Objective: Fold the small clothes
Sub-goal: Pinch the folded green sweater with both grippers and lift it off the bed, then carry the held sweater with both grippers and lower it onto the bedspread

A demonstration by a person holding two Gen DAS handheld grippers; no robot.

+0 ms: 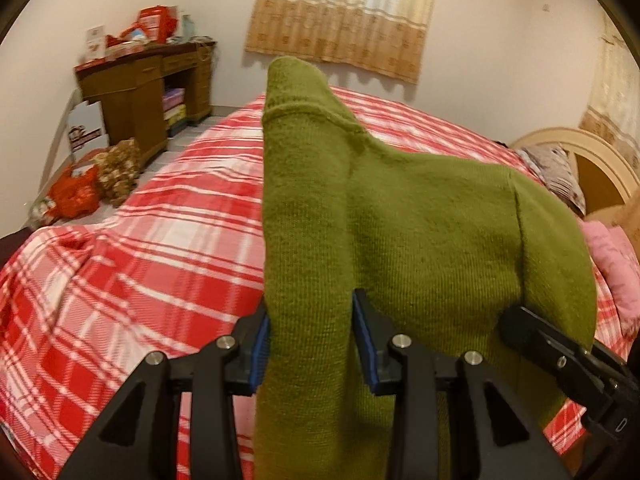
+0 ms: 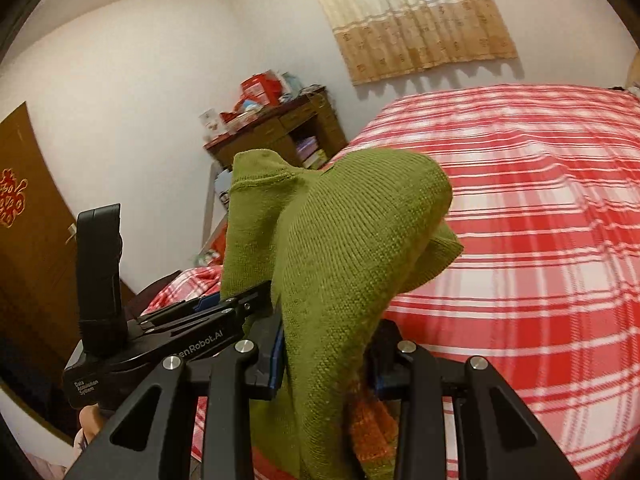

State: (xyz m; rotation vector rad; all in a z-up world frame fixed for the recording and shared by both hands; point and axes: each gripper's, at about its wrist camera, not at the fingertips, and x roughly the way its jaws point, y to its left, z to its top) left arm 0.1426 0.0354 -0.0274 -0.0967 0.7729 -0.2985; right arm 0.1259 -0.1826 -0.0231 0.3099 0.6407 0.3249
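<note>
A green knitted garment (image 1: 400,220) is hanging in the air above a bed with a red and white checked cover (image 1: 140,220), bunched and draping over both claws. The left gripper (image 1: 312,344) is pinching one thick fold of it; the right gripper (image 2: 328,356) is pinching another, close alongside. The heavy knit is sagging, so a fold could slip free or land crumpled on the cover.

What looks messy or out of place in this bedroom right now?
On the floor beside the wooden desk, a red bag and a brown patterned bundle lie heaped. The desk top is crowded with red boxes.
</note>
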